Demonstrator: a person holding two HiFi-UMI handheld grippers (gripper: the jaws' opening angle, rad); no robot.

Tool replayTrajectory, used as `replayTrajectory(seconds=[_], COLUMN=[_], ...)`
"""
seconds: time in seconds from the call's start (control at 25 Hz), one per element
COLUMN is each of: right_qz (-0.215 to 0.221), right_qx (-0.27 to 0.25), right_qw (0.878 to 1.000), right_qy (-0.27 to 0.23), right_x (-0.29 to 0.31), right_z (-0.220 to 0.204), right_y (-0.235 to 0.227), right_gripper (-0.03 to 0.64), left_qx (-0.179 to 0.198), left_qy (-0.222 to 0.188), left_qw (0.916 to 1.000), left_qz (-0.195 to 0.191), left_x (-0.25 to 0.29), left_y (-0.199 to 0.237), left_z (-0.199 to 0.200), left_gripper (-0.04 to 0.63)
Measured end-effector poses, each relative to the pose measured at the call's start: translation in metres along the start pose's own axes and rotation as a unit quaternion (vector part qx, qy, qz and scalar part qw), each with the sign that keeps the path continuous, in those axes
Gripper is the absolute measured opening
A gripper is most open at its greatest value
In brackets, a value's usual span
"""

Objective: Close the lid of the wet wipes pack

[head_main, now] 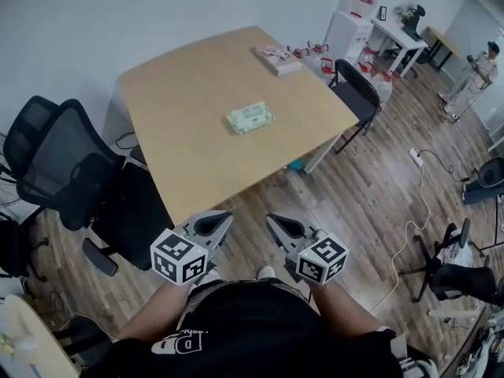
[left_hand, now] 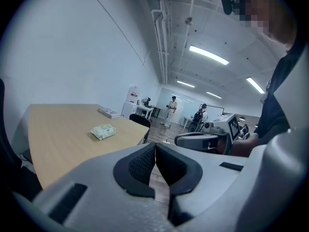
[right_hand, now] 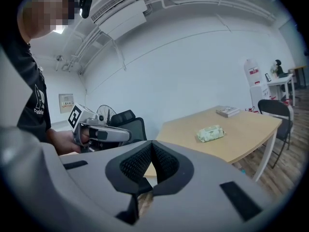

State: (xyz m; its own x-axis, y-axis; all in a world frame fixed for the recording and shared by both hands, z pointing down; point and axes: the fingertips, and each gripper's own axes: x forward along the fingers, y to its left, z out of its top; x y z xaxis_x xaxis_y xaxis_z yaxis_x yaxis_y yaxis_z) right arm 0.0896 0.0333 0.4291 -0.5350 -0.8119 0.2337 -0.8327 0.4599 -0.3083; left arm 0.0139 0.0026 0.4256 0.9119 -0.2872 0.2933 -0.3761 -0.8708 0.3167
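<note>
Seen from above, a person stands on a brown wood-plank floor at the near corner of a pale wooden desk, with a grey two-jaw tool in each hand, low at 6 o'clock in the head view. The left hand-held gripper has its black ribbed pads pressed together with nothing between them. The right hand-held gripper is closed in the same way and is also empty. Each carries a cube with black-and-white square markers. Both point toward the desk and are well apart from it. The pale green soft rectangular wet wipes pack lies flat near the middle of the desk, at 12 o'clock from the two tools and far from both. Its lid is too small to judge. A thin stack of printed booklets sits at the desk's far corner, at 1 o'clock from the pack. Black mesh-backed office chairs stand at 9 o'clock beside the desk, and a black folding chair stands at 2 o'clock.
</note>
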Motion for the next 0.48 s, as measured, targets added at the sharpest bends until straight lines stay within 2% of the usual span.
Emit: replayTrajectory(seconds=[0.28, 0.48], right_qz=[-0.018, -0.026], right_qx=[-0.003, -0.001], right_qw=[1.0, 1.0], right_qy=[0.006, 0.006], right_x=[0.007, 0.012], right_z=[-0.005, -0.009], right_y=[0.011, 0.014], right_gripper=[0.005, 0.005], left_qx=[0.0, 0.003], left_qy=[-0.006, 0.007], left_qw=[0.9999, 0.9998], left_qz=[-0.011, -0.018], left_x=[-0.009, -0.012], left_y=[0.009, 0.01], left_z=[0.001, -0.007], left_gripper=[0.02, 0.019])
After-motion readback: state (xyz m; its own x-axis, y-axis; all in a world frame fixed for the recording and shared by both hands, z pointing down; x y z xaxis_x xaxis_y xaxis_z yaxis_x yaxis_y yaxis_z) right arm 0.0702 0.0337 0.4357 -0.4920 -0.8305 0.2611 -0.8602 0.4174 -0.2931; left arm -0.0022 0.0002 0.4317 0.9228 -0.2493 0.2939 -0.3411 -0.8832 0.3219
